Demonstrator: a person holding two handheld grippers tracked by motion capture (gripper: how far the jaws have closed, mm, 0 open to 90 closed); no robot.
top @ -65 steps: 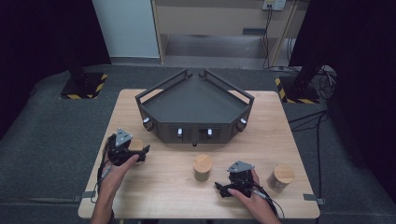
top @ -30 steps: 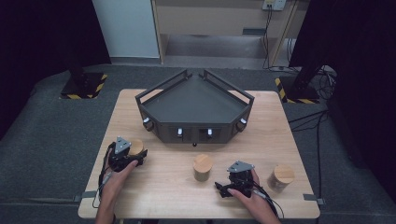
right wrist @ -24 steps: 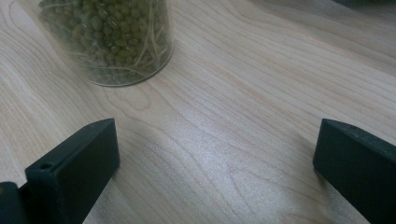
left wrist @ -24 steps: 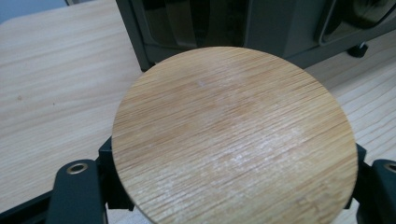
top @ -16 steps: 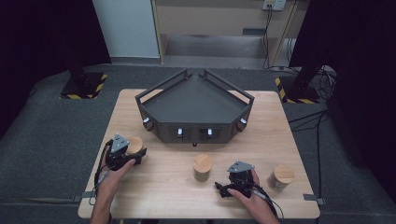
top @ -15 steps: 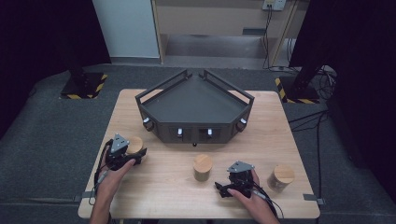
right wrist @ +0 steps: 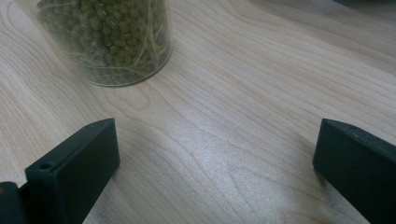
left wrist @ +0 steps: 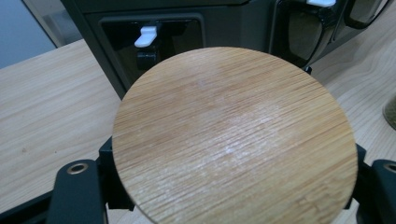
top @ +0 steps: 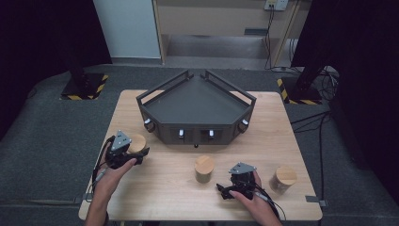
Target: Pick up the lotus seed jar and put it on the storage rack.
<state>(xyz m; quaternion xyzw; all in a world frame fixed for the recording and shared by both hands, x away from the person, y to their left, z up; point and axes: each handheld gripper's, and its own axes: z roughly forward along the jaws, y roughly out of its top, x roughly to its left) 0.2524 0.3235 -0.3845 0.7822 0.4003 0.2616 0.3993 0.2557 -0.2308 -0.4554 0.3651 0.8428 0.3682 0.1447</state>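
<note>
Pale wood tabletop carries a dark angular tray, with a jar at its left front corner, clamped in the left gripper. The right gripper rests spread apart, empty. Glass under that bamboo lid is probably slick, rigid and breakable; gripping the body below the lid looks safest.

Each black claw, left claw and right claw, carries a grey three-cornered plate with screws on top; black cables trail back; both forearms are bare.
</note>
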